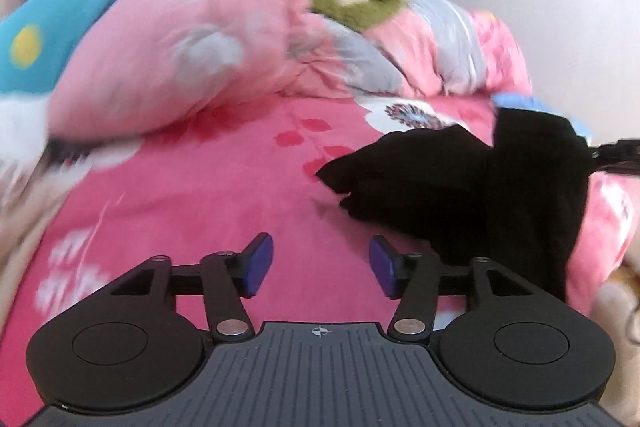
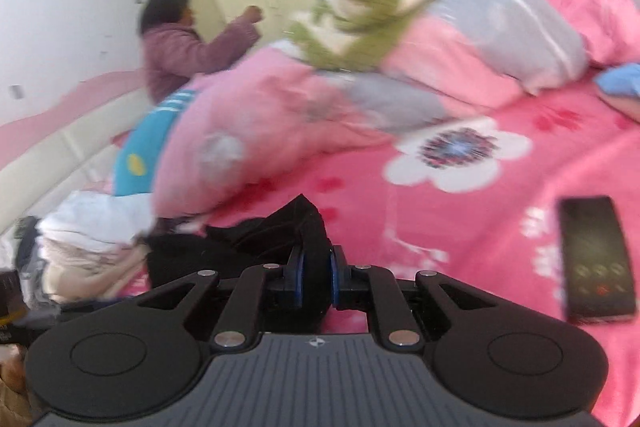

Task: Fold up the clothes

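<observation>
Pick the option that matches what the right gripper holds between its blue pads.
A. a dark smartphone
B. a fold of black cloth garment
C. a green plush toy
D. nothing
B: the right gripper has its pads pressed on a bunched fold of the black cloth garment; the dark smartphone lies apart on the pink flowered bedsheet.

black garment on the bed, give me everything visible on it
The black garment is plain, soft, matte cloth with no print or visible fastenings; its type cannot be told. It lies bunched, not yet folded flat, on the pink floral bedsheet. One part is lifted and drapes down from the right tool, whose pads are shut on a fold of it. The left tool stands open beside it, not touching.
</observation>
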